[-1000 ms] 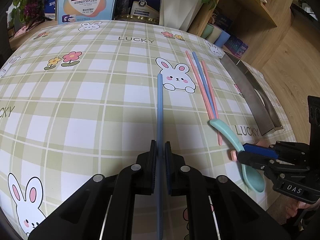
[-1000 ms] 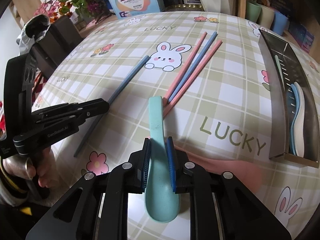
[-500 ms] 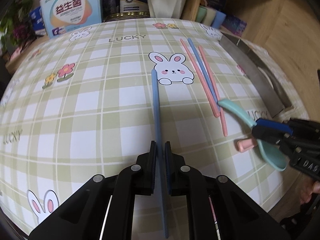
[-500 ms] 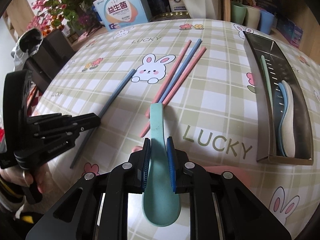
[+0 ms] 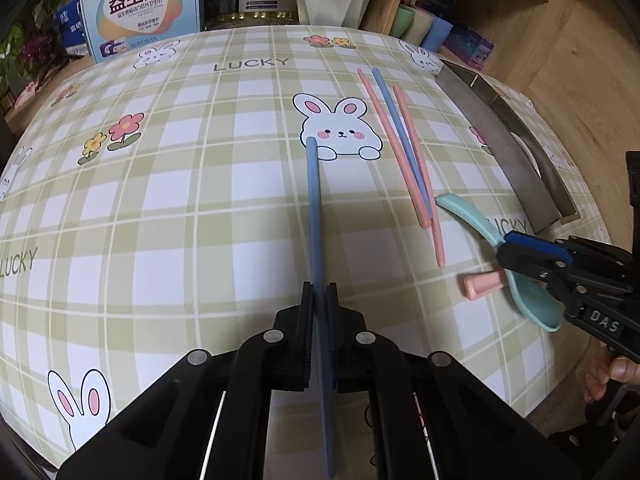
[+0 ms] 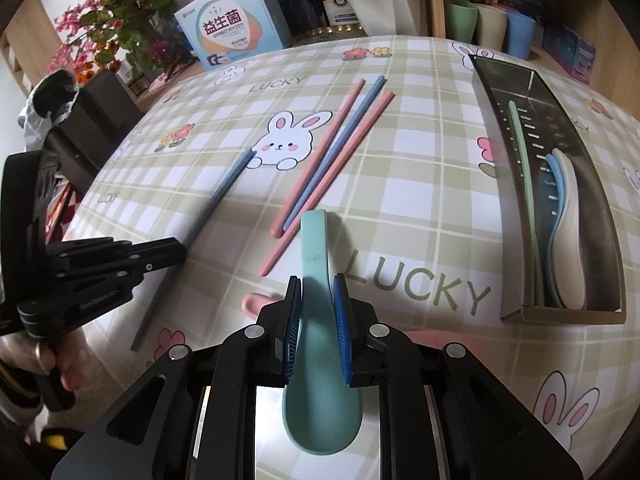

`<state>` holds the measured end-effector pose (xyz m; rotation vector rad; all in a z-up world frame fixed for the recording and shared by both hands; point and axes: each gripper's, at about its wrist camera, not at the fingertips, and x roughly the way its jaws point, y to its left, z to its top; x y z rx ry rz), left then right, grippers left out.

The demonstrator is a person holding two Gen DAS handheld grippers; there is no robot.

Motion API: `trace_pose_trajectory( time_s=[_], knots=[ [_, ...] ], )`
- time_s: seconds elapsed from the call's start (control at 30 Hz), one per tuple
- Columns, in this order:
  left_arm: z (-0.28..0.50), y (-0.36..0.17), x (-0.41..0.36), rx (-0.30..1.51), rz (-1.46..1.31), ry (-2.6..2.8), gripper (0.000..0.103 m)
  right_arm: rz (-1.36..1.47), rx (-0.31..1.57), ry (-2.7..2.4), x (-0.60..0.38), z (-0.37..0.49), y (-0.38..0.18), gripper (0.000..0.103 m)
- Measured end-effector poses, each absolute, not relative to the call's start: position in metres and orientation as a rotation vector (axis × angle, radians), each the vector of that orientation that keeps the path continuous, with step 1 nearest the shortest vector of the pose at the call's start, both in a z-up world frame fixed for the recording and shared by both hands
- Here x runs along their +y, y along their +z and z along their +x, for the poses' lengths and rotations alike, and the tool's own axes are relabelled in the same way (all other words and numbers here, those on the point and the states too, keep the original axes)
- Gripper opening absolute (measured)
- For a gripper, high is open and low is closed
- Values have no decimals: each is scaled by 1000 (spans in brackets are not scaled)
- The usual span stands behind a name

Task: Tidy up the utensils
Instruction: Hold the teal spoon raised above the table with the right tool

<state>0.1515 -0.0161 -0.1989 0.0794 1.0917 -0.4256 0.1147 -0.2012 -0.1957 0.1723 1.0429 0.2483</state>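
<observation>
The table, under a plaid bunny cloth, fills both views, with a long steel tray along its right side. The tray already holds a green chopstick, a blue spoon and a cream spoon.

Three chopsticks, two pink and one blue, lie bunched near the middle of the table. A pink spoon lies at the near edge, mostly hidden under the right claw.

Since a second ago both views have pulled back and the table looks farther below. The green spoon hung just over the cloth then; now its handle tip rides above the chopstick ends. The lone blue chopstick reads the same way, with its far tip apparently off the cloth beside the bunny print. I judge both pieces lifted together and ready to carry to the tray.

The left claw points straight ahead and level, pinching the blue chopstick partway along its length, so a tail sticks out behind the jaws. The right claw points forward, slightly nose-down, pressed onto the green spoon where handle meets bowl, bowl toward the camera. The tray sits forward and to its right, well apart from the spoon.
</observation>
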Motion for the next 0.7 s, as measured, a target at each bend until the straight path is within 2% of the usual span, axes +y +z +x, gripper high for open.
trace_pose_trajectory(
  time_s=[0.47,0.7],
  knots=[
    [153,-199,-22,1090,122,-423,6,152,1083,259,-194,130,-205,18],
    [155,-199,-16,1098,52,-416,5,205,1034,266,-202,124,-197,14]
  ],
)
